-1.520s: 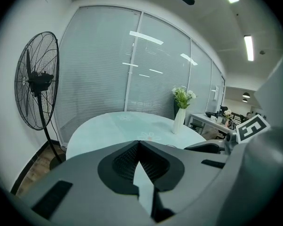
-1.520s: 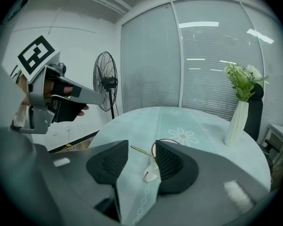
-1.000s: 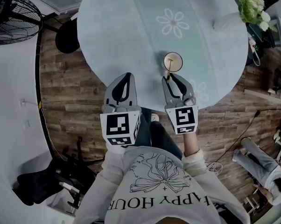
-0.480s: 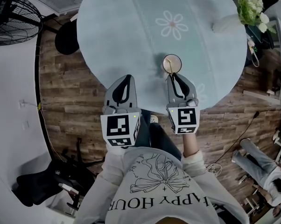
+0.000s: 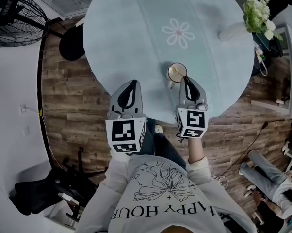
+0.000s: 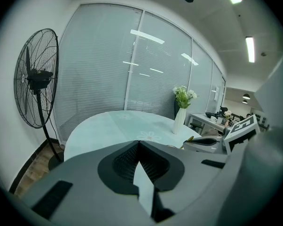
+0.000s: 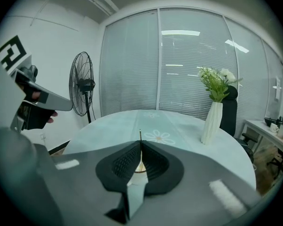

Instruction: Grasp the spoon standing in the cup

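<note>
Starting nearest you, your left gripper [image 5: 132,84] hangs over the table's near edge at 9 o'clock from the right one, jaws together on nothing. Your right gripper [image 7: 140,143] has just been closing and its jaws meet at the tips. The spoon [image 7: 140,135] handle stands in the seam between them, its thin end poking up above the tips, so it looks pinched rather than missed.

Just beyond, at 11 o'clock from those tips, the cup [image 5: 177,72] sits near the edge of the round table [image 5: 136,33], with the rest of the spoon down inside it. Treat the handle as a light, stiff, slick sliver that will probably swivel between the pads if you tilt. Keep your hold on the upper shaft and lift straight, or the lower end may catch the rim and tip the cup.

Farther off, a vase [image 7: 211,122] of flowers stands at 2 o'clock, and a fan [image 5: 15,18] stands on the floor at 10 o'clock.
</note>
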